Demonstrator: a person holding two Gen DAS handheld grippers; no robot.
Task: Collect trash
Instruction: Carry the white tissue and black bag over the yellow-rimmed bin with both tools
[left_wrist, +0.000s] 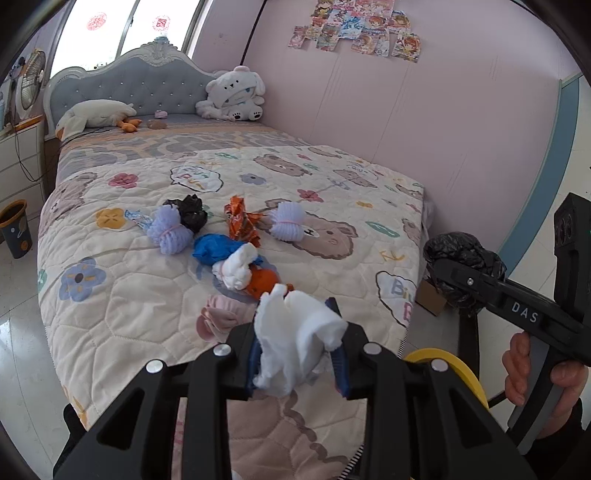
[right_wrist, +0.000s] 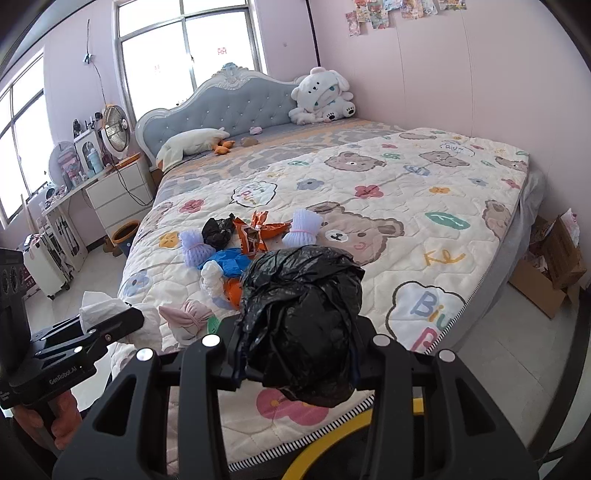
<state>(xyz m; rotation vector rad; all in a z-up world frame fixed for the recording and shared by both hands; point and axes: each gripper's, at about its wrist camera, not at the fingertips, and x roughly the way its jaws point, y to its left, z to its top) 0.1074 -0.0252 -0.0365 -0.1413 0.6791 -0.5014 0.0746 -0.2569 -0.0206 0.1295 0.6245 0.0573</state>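
The left gripper (left_wrist: 299, 350) is clenched on a crumpled white tissue (left_wrist: 295, 343), its jaws narrowed against the wad, which bulges up and forward between them. The right gripper (right_wrist: 295, 354) grasps a scrunched black plastic bag (right_wrist: 299, 321) the same way, jaws partly closed and pressing on its sides. Both are lifted clear of the quilt (left_wrist: 129, 295).

Below the right gripper, at the foot of the bed, curves the yellow rim (right_wrist: 325, 443) of a container; its inside cannot be seen. A dark bin with an orange rim (left_wrist: 14, 229) stands on the floor well to the left of the left gripper; its contents cannot be told.

Ahead of both grippers lies more trash on the quilt: a pink wad (left_wrist: 218, 317) nearest, then a white tissue (left_wrist: 236, 269), a blue bag (left_wrist: 210, 251), an orange wrapper (left_wrist: 240, 221), a small black bag (left_wrist: 190, 212) and two lilac foam nets (left_wrist: 168, 232).
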